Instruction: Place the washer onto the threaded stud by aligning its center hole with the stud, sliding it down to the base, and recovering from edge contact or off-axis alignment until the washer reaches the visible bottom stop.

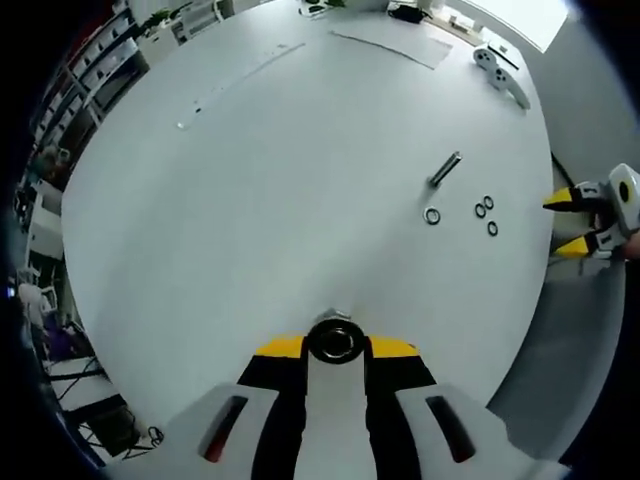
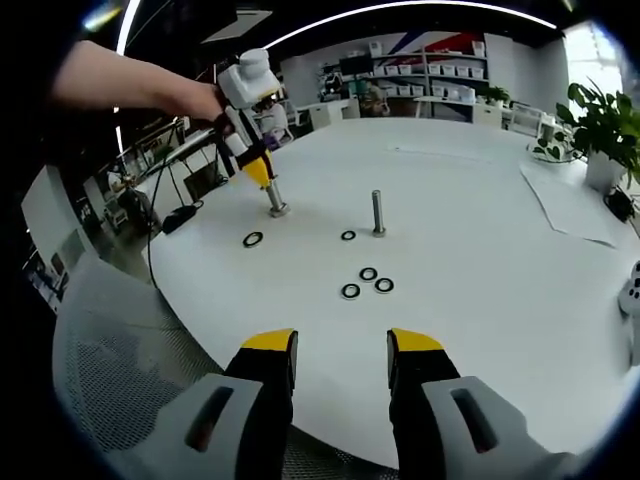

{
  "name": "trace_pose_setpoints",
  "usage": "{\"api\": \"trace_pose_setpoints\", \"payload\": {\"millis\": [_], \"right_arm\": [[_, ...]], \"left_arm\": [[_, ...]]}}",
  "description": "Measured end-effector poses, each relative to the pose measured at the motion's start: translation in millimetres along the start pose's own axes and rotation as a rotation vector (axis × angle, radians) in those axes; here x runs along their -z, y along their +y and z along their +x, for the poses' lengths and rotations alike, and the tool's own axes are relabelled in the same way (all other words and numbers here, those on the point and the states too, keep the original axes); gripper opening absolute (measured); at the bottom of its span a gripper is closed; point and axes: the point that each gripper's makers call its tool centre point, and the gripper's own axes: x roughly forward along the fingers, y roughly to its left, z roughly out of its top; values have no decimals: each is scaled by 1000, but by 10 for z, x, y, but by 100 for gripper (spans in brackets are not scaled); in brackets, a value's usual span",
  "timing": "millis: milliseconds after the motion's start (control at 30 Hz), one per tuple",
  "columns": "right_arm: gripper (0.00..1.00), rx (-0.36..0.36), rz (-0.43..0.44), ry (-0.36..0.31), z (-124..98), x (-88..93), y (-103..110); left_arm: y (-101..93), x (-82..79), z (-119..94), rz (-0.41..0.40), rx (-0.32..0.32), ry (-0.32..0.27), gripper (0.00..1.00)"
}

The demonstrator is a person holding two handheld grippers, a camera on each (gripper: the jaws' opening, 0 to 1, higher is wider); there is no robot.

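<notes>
five dark ring washers (image 2: pixel 367 274) lie flat.

Matt white table (image 2: pixel 480 230), shiny metal stud (image 2: pixel 378 213), dark metal washers (image 2: pixel 368 274)

So the left hand-held gripper (image 2: pixel 259 175) is pointing straight down, yellow-tipped jaws closed around the top of a stud (image 2: pixel 275 199). The person's hand (image 2: pixel 205 100) grips it from above, bare forearm reaching in from the left edge of the right gripper view. The right hand-held gripper (image 2: pixel 340 345) sits level and low, jaws spread apart with nothing between them.
</notes>
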Motion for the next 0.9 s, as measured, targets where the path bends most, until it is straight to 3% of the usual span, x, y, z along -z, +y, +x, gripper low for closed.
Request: {"api": "trace_pose_setpoints", "payload": {"millis": [433,900], "right_arm": [[38,12,1,1,-3,0,-23],[38,21,7,-5,-10,-9,-48]], "left_arm": [[3,48,274,25,-7,47,19],[-8,104,414,38,-22,76,20]]}}
